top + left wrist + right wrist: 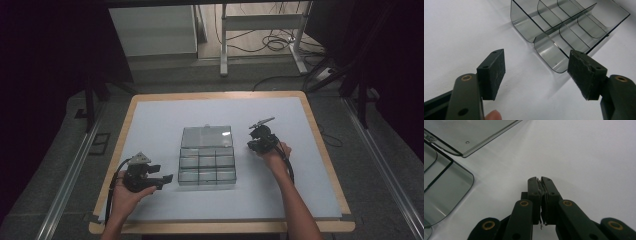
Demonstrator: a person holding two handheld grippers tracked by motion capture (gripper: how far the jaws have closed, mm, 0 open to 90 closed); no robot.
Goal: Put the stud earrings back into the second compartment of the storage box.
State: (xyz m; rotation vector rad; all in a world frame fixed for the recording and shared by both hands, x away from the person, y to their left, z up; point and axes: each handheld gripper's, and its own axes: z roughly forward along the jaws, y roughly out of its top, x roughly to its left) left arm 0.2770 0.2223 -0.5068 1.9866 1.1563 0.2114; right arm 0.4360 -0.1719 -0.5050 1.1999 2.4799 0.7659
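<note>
Smoky clear plastic organiser box sits mid-table, lid laid open behind it, compartments look empty | my left gripper gapes wide just off its near corner, nothing between the pads | my right gripper clenched on nothing, beside the lid | step: lining up | next: likely reach for the lid edge.

In your left gripper view the compartment box is cut off by the top edge, so you cannot count its cells. In your right gripper view its open lid runs past the top and left edges. Any contents are too small to tell from the high view.
</note>
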